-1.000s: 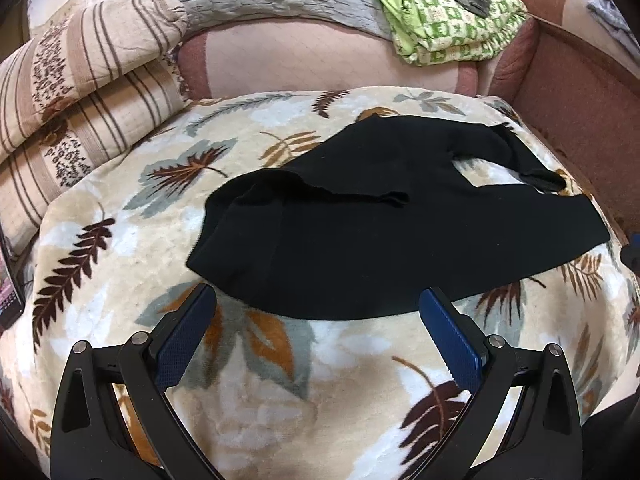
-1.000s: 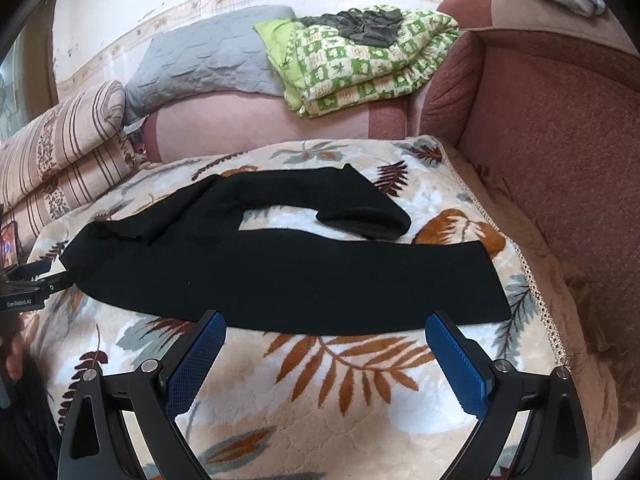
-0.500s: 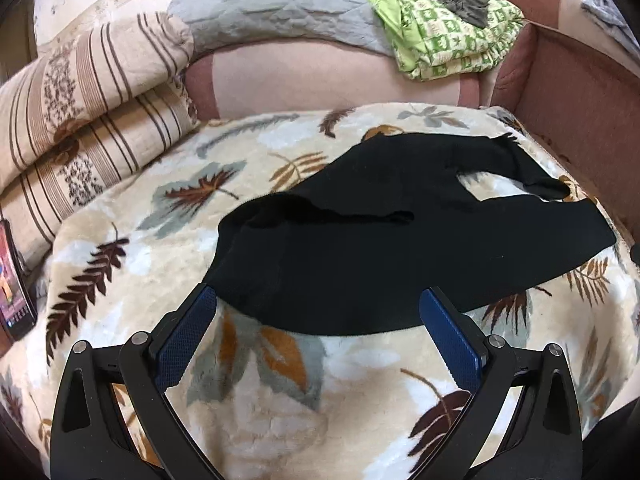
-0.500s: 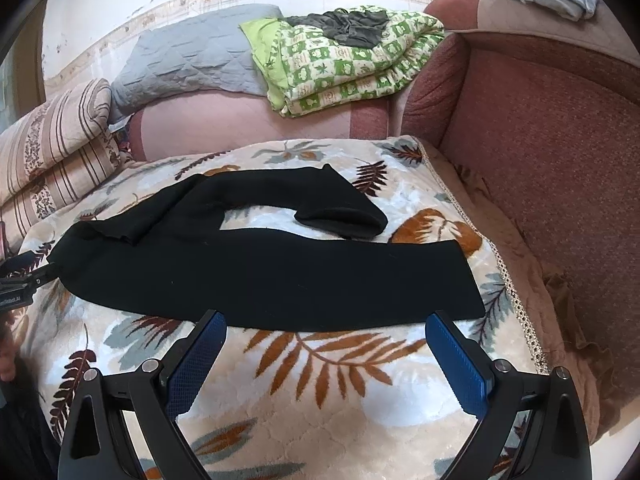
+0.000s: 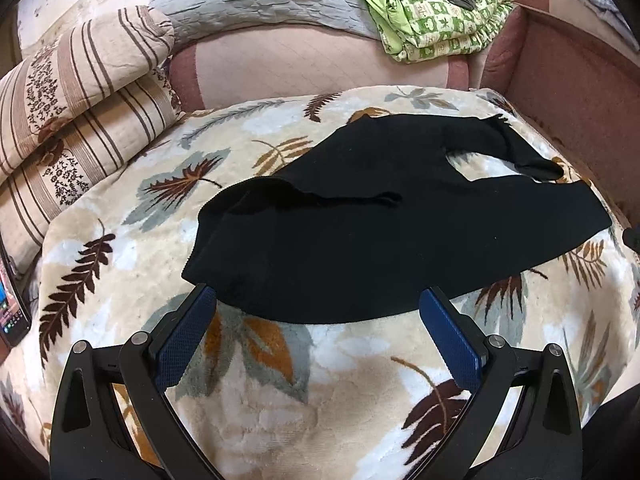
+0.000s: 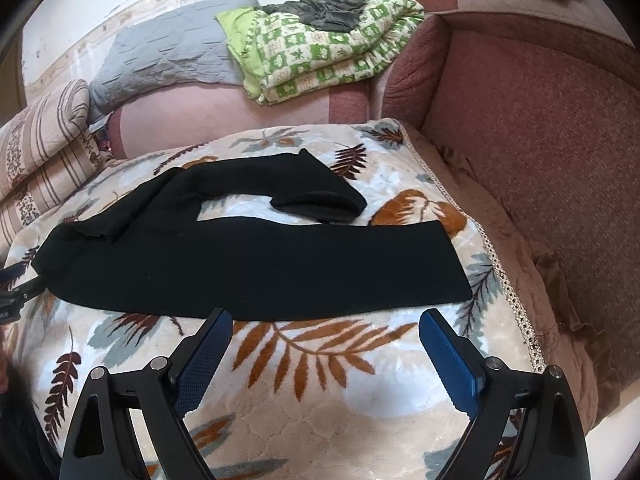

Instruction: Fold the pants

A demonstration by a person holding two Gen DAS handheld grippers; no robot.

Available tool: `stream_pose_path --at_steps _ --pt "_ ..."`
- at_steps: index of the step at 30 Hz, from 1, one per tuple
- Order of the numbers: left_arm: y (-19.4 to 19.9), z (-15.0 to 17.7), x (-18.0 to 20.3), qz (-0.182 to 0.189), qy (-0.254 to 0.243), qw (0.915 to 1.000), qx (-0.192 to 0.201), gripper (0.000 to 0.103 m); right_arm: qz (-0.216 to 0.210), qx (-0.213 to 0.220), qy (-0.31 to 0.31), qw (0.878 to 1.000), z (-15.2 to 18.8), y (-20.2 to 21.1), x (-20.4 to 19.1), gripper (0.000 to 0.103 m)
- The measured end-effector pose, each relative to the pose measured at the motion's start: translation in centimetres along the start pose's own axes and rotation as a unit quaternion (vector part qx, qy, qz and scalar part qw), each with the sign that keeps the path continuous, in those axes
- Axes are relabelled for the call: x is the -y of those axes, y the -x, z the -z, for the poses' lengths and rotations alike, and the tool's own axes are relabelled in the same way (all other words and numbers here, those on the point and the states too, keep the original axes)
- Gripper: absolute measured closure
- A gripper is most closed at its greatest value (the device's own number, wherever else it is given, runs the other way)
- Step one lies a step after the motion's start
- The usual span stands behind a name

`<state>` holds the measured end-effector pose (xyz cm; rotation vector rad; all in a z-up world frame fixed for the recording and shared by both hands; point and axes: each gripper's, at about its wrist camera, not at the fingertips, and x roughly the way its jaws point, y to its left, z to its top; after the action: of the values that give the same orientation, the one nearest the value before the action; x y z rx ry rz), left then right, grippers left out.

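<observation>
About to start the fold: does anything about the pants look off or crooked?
Yes. The far leg of the pants is doubled back on itself at its end, while the near leg lies flat and straight. The waistband is rumpled too. Both grippers hover open, touching nothing.

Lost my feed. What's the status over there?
Left tool open, right tool open, both empty. Black pants flat on leaf blanket, far leg doubled back. Nothing in the way.

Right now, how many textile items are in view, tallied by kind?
Black pants: 1
Leaf-print blanket: 1
Striped pillows: 2
Grey quilt: 1
Green checked blanket: 1
Total: 6
</observation>
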<state>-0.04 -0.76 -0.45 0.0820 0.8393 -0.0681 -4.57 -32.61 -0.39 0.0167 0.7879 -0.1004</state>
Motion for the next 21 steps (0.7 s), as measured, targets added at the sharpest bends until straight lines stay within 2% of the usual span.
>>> stream_pose_path --at_steps 5,21 --pt "-0.30 -0.01 0.45 -0.009 -0.010 0.9999 -0.005 0.000 0.001 -0.001 -0.007 1.000 -0.05 -0.11 0.41 0.010" --pt "-0.51 0.04 -0.01 0.003 0.003 1.0000 -0.008 0.000 0.013 -0.006 -0.011 1.000 -0.05 -0.57 0.78 0.010"
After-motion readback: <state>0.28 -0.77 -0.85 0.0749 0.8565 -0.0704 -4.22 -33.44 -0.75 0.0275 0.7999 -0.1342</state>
